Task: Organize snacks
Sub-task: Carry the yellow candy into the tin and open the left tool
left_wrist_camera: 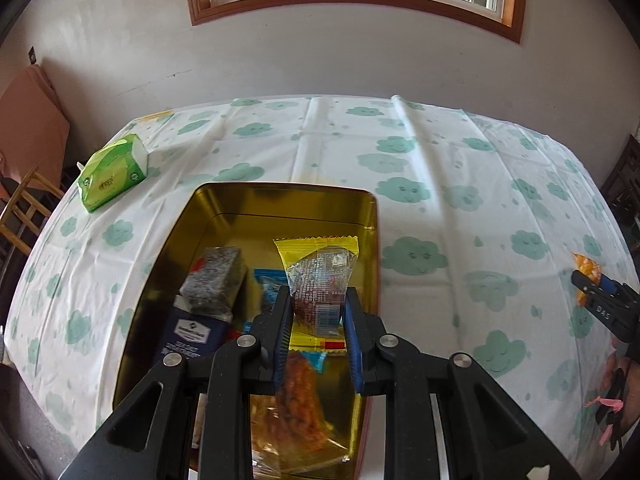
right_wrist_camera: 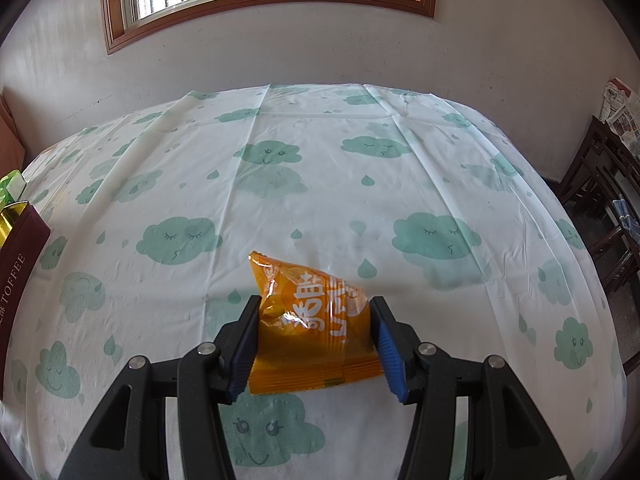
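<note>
My left gripper (left_wrist_camera: pixel 317 294) is shut on a yellow-edged clear snack packet (left_wrist_camera: pixel 320 264) and holds it above the open gold tin (left_wrist_camera: pixel 280 200). Inside the tin lie a grey speckled packet (left_wrist_camera: pixel 214 280), a dark blue packet (left_wrist_camera: pixel 188 332), a light blue packet (left_wrist_camera: pixel 270 284) and a clear bag of orange snacks (left_wrist_camera: pixel 300 400). My right gripper (right_wrist_camera: pixel 316 308) is shut on an orange packet (right_wrist_camera: pixel 316 328) with white lettering, low over the cloud-print tablecloth; I cannot tell whether the packet touches the cloth. The left wrist view shows that gripper (left_wrist_camera: pixel 588 280) at the far right.
A green tissue pack (left_wrist_camera: pixel 114 172) lies near the table's far left corner. The tin's maroon outer wall (right_wrist_camera: pixel 16 248) reads TOFFEE at the right wrist view's left edge. Dark wooden chairs (right_wrist_camera: pixel 608 208) stand beyond the table's right side, a light wooden chair (left_wrist_camera: pixel 20 216) at its left.
</note>
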The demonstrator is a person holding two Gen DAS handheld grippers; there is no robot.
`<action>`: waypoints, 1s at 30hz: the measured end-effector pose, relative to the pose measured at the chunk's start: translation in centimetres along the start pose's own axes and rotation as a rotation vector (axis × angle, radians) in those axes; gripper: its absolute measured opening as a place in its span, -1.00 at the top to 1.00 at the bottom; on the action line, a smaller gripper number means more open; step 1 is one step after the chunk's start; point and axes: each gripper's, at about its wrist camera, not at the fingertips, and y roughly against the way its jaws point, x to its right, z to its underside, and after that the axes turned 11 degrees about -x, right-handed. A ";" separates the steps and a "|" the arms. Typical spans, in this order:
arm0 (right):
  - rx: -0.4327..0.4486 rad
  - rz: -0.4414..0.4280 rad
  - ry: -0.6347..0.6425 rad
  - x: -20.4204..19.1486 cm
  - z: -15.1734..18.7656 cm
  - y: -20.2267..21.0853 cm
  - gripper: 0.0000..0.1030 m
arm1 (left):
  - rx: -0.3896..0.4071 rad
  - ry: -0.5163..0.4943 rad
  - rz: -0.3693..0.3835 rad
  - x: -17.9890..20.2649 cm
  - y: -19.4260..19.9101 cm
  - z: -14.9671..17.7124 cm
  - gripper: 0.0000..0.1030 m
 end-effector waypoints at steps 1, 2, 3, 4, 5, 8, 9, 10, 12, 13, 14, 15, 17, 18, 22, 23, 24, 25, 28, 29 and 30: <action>0.000 0.000 0.000 0.0 0.0 0.0 -0.06 | -0.002 0.004 -0.003 -0.3 -0.1 -0.1 0.58; 0.000 0.000 0.000 0.0 0.0 0.0 -0.06 | -0.005 0.012 -0.007 -0.7 -0.3 -0.1 0.58; 0.000 -0.001 0.000 0.0 0.0 0.0 -0.06 | -0.008 0.017 -0.012 -1.1 -0.5 -0.2 0.58; 0.000 -0.001 0.000 0.0 0.0 0.0 -0.06 | -0.010 0.020 -0.016 -1.4 -0.7 -0.3 0.58; 0.000 -0.001 0.000 0.0 0.0 0.0 -0.06 | -0.014 0.024 -0.023 -1.7 -0.9 -0.4 0.58; 0.000 -0.003 0.000 0.0 0.0 0.0 -0.07 | -0.029 0.032 -0.035 -2.6 -1.7 -0.5 0.58; 0.000 -0.003 0.000 0.0 0.0 0.0 -0.07 | -0.034 0.033 -0.042 -2.8 -2.1 -0.5 0.58; 0.000 -0.003 0.000 0.0 0.0 0.0 -0.07 | -0.038 0.032 -0.043 -3.0 -2.3 -0.6 0.58; 0.000 -0.003 0.000 0.0 0.0 0.0 -0.07 | -0.052 0.040 -0.050 -3.6 -3.1 -0.6 0.58; 0.000 -0.003 0.000 0.0 0.0 0.0 -0.07 | -0.057 0.042 -0.051 -3.7 -3.3 -0.6 0.58; 0.000 -0.003 0.000 0.0 0.0 0.0 -0.07 | -0.062 0.043 -0.053 -3.9 -3.6 -0.5 0.58; 0.000 -0.003 0.000 0.0 0.0 0.0 -0.07 | -0.067 0.042 -0.057 -4.1 -3.9 -0.5 0.58; 0.000 -0.004 0.000 0.1 0.0 0.0 -0.07 | -0.081 0.040 -0.054 -4.2 -4.5 -0.5 0.58; 0.000 -0.004 0.000 0.1 0.0 0.0 -0.07 | -0.087 0.039 -0.052 -4.3 -4.8 -0.4 0.58; 0.000 -0.004 0.000 0.0 0.0 0.0 -0.07 | -0.098 0.034 -0.060 -4.4 -5.5 -0.4 0.58; 0.000 -0.004 0.000 0.0 0.0 0.0 -0.07 | -0.099 0.029 -0.061 -4.5 -5.5 -0.4 0.58; 0.000 -0.004 0.000 0.1 0.0 0.0 -0.07 | -0.099 0.028 -0.062 -4.5 -5.6 -0.4 0.58; 0.000 -0.004 0.000 0.0 0.0 0.0 -0.07 | -0.100 0.027 -0.063 -4.5 -5.6 -0.5 0.58; 0.000 -0.015 0.000 0.0 0.0 0.0 -0.07 | -0.114 0.027 -0.082 -4.6 -5.8 -0.6 0.58; 0.000 -0.015 0.000 0.0 0.0 0.0 -0.07 | -0.116 0.024 -0.086 -4.6 -5.9 -0.6 0.58; 0.000 -0.016 0.000 0.1 0.0 0.0 -0.07 | -0.115 0.021 -0.088 -4.5 -5.9 -0.6 0.58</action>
